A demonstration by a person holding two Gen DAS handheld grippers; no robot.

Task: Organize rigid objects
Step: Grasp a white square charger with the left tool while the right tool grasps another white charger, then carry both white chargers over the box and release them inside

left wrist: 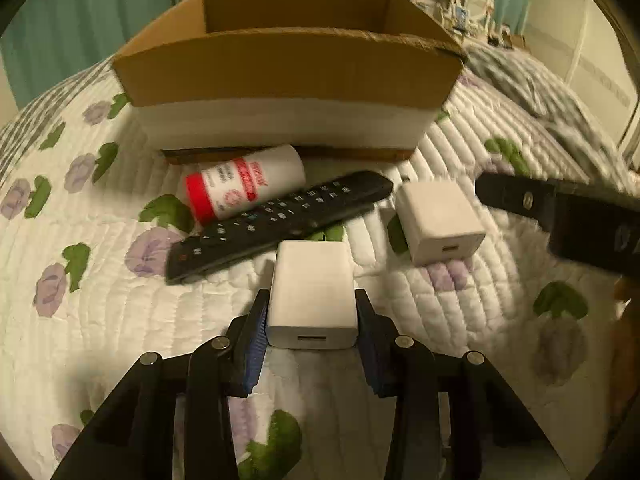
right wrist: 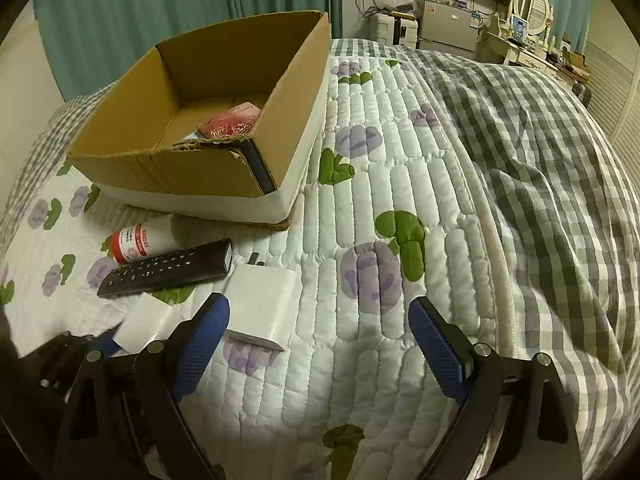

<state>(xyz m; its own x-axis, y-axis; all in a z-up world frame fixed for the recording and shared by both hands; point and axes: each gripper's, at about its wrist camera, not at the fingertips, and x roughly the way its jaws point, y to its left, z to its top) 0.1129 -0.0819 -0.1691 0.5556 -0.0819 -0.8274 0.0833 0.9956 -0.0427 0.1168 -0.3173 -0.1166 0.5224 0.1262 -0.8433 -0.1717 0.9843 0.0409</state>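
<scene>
The left gripper (left wrist: 312,320) pinches a white charger block (left wrist: 311,294) by its long sides, port end toward the camera, likely so it lifts squarely toward the cardboard box (left wrist: 288,68) at twelve o'clock; the remote (left wrist: 280,220) and bottle (left wrist: 244,184) lie between. The right gripper (right wrist: 320,344) hangs spread and empty over the quilt (right wrist: 400,208), the second charger (right wrist: 260,304) at its ten o'clock; something pinkish, hard to identify, already sits in the box.

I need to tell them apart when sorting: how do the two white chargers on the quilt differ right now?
The near charger is clamped between the left gripper pads; the far charger lies free on the quilt. The near one looks longer, the far one more cube-like. Both are white, with one port showing.
</scene>
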